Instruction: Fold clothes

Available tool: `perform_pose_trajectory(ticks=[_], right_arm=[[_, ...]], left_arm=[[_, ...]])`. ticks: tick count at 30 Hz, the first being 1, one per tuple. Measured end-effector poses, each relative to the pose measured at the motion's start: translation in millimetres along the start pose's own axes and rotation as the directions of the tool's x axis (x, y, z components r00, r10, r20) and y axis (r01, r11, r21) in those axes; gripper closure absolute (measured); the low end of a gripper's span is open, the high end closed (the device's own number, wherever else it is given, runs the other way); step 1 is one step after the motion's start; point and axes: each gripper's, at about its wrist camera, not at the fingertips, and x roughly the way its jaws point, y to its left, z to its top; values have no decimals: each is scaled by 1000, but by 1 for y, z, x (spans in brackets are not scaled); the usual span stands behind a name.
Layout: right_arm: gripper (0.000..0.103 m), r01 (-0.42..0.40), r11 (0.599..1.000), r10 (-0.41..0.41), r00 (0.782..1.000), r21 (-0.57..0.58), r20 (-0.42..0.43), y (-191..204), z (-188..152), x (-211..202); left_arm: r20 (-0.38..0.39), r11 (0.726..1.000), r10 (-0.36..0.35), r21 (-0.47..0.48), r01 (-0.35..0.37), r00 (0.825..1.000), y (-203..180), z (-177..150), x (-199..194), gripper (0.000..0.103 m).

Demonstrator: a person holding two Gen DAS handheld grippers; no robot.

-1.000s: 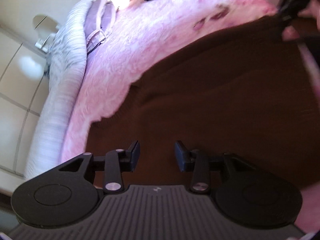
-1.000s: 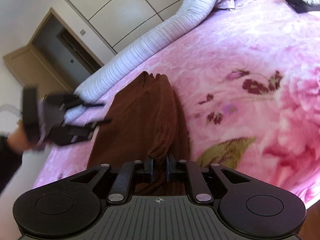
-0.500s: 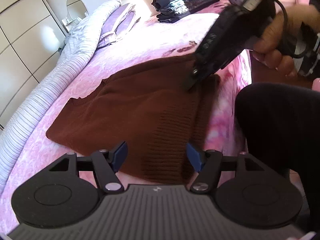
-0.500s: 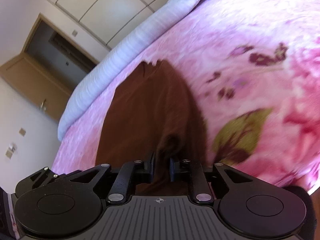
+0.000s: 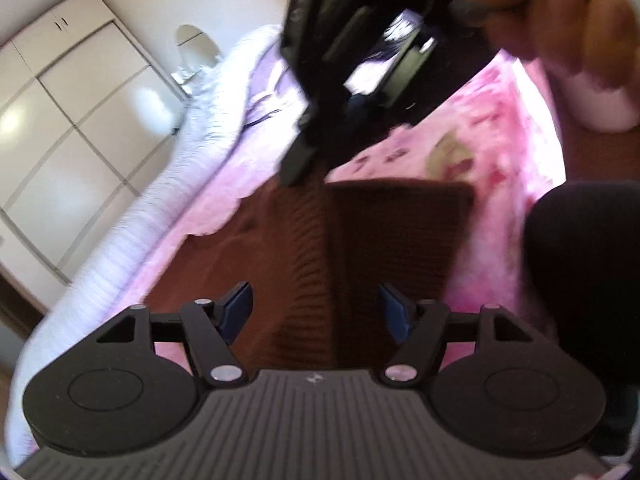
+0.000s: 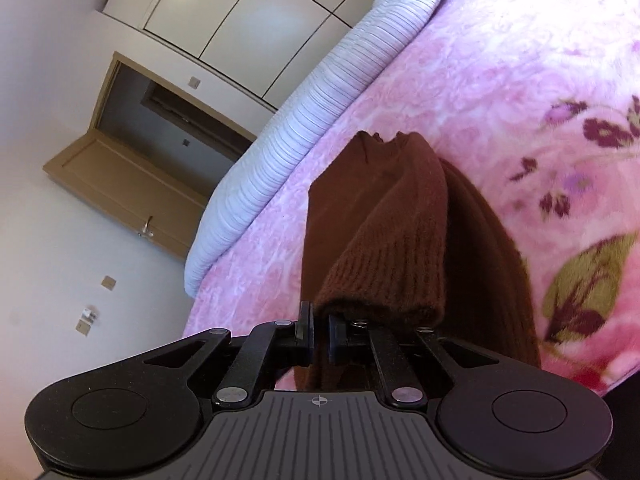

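Observation:
A brown knitted sweater lies on the pink flowered bedspread. In the right wrist view the sweater is lifted at its ribbed hem. My right gripper is shut on that hem and holds it up above the bed. The right gripper also shows in the left wrist view, tip down on the sweater's raised ridge. My left gripper is open and empty, its jaws wide apart just above the near part of the sweater.
A rolled striped white quilt runs along the bed's far side, with white wardrobe doors behind. An open wooden door is at the left. A dark-clothed leg stands at the bed's near right edge.
The right gripper has lifted the sweater hem higher and come closer over the left gripper. The left gripper has pulled back and turned, staying open.

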Motion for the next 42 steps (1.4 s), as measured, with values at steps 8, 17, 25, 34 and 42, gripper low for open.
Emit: perform_pose_trajectory(ticks=[8,17,25,34,42], right_arm=[[97,-27,999,28,999,31,-16,-1,1,-5],[95,15,992,-17,1000,128,18,-36,-12,-23],[100,38,990,-46,997,139,58,-38,-16,-39],[101,66,984,-72,997,164,32,-38,-30,-42],[100,113,984,-112,994,137,-15,-44,-28,-49]], left_arm=[[-97,993,16,116,-5,995,6,-30,-6,94],[-88,978,-4,208,22,996,-12,-36,-1,94],[-93,975,-36,215,56,995,-7,-38,-6,94],[-96,967,-49,244,71,994,-8,-38,-11,95],[-100,964,-108,231,129,989,-7,-43,-16,85]])
